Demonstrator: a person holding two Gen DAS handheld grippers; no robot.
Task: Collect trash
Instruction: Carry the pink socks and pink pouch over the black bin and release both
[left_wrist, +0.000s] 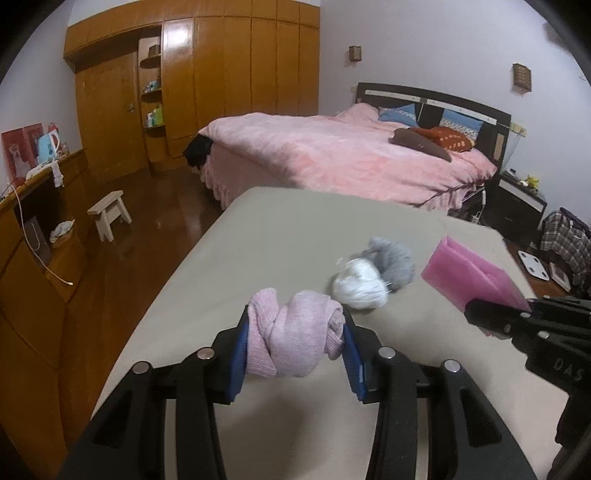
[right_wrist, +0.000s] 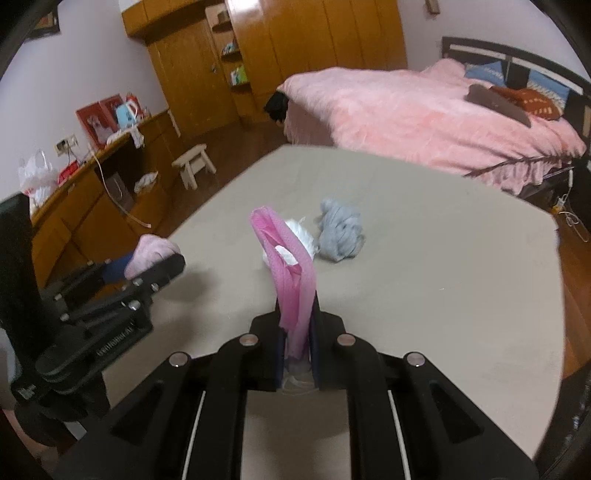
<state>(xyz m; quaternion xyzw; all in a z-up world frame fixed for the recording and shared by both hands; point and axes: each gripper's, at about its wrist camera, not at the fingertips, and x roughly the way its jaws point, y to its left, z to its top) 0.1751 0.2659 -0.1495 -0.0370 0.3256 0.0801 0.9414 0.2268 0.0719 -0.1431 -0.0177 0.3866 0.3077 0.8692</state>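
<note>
Through the left wrist camera we see our left gripper (left_wrist: 293, 345) clamped on a knotted pale pink knitted bundle (left_wrist: 293, 332) between its blue pads, above the beige table (left_wrist: 277, 236). Only this view shows the flat face of the thin pink plastic bag (left_wrist: 471, 275). The right wrist camera shows that bag (right_wrist: 291, 273) edge-on, pinched between the nearly closed fingers of our right gripper (right_wrist: 297, 332). A crumpled white wad (left_wrist: 360, 284) touches a grey yarn-like clump (left_wrist: 393, 260) on the table; from the right the bag partly hides the wad. Whether the bag holds anything, we cannot tell.
</note>
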